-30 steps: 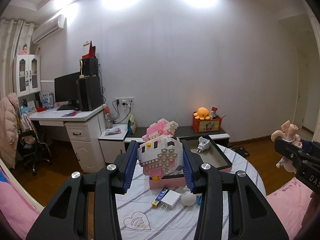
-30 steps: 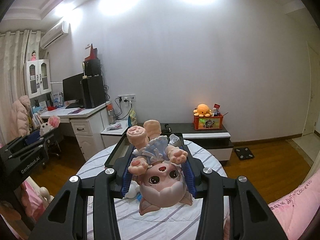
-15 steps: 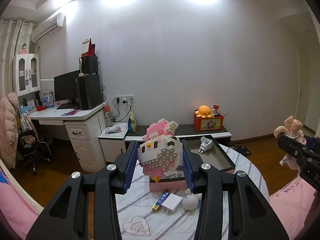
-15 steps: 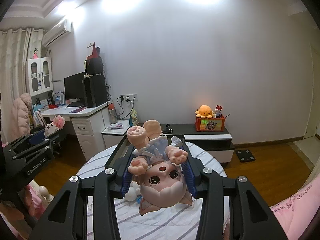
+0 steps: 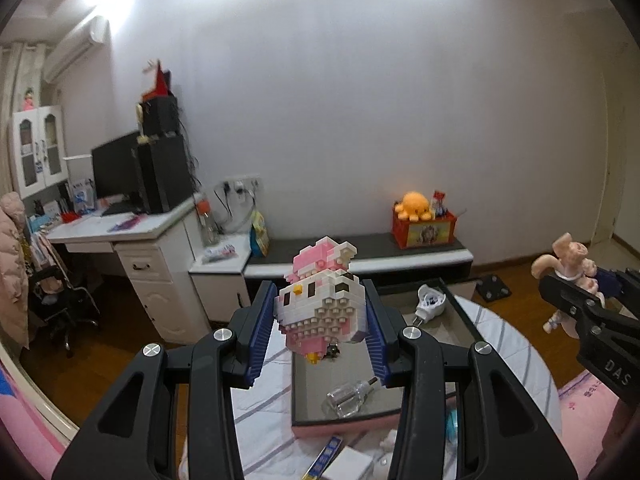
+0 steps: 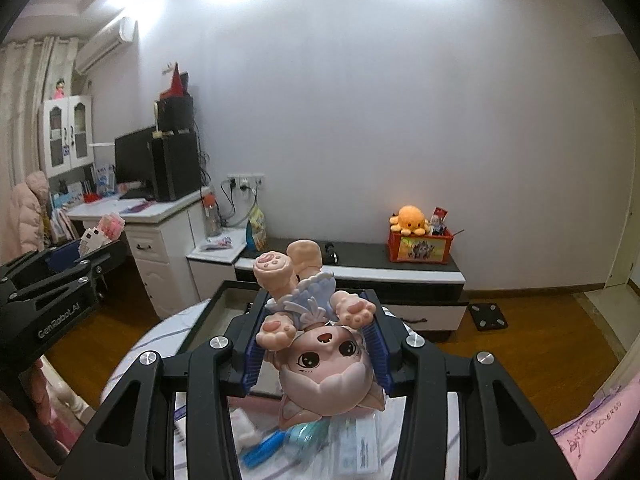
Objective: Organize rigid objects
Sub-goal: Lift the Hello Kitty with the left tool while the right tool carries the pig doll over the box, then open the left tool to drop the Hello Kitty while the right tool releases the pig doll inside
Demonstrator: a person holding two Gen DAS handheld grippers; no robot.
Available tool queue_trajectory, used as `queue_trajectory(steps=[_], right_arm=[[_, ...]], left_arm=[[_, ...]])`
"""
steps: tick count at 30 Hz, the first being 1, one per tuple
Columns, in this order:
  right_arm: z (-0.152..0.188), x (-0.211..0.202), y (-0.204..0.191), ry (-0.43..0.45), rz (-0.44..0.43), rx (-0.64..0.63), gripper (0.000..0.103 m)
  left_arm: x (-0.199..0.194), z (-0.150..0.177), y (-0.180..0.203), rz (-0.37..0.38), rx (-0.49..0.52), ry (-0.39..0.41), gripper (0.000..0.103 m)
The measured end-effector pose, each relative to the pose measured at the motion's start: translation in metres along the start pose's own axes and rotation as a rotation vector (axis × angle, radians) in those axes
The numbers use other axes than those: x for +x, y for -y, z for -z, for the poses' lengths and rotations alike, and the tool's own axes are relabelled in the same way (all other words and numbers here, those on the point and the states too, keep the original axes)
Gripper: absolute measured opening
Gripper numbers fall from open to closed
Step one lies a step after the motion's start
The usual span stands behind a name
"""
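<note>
Left gripper (image 5: 320, 328) was clenched on a pink-and-white block figure (image 5: 322, 308), blue pads pressed to both its sides, the figure held in the air above the near end of the dark tray (image 5: 460, 312). Right gripper (image 6: 316, 336) was clenched on a doll (image 6: 324, 356), gripped upside down, feet up and head hanging toward the table (image 6: 140, 356), just above that tray's near edge. Inside the tray lay a clear glass bottle (image 5: 350, 394) on its side and a white plug-in device (image 5: 430, 304) at the far end. In front of the tray, on the striped cloth, sat a white adapter (image 5: 346, 462) and a blue packet (image 5: 326, 456). Tray stood on the round table
</note>
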State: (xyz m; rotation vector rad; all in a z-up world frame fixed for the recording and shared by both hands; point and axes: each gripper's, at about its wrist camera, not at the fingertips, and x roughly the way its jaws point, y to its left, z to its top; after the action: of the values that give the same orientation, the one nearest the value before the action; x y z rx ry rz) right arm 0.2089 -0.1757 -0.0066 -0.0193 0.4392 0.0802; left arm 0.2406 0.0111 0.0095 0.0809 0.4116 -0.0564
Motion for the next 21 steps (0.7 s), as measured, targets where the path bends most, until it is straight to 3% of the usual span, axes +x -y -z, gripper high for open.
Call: queue_trajectory(steps=[6,10,14,18,21], right_arm=[[0.002,0.078,0.009,-0.146,0.015,-0.013,0.045],[0.013,0.130,0.010,-0.266,0.004,-0.025,0.045],[0.028,0.169,0.010,-0.365,-0.011,-0.036,0.045],[0.043,0.199,0.009,-0.453,0.002,-0.055,0.046],[0.052,0.212,0.013,-0.504,-0.007,-0.055,0.046]], left_arm=[[0.082,0.003,0.012,0.010,0.026,-0.142,0.042],[0.140,0.019,0.018,-0.016,0.039,-0.285,0.042],[0.186,0.041,0.019,0.048,0.018,-0.427,0.042],[0.209,0.058,0.022,0.010,0.039,-0.509,0.042],[0.217,0.066,0.020,0.024,0.022,-0.543,0.044]])
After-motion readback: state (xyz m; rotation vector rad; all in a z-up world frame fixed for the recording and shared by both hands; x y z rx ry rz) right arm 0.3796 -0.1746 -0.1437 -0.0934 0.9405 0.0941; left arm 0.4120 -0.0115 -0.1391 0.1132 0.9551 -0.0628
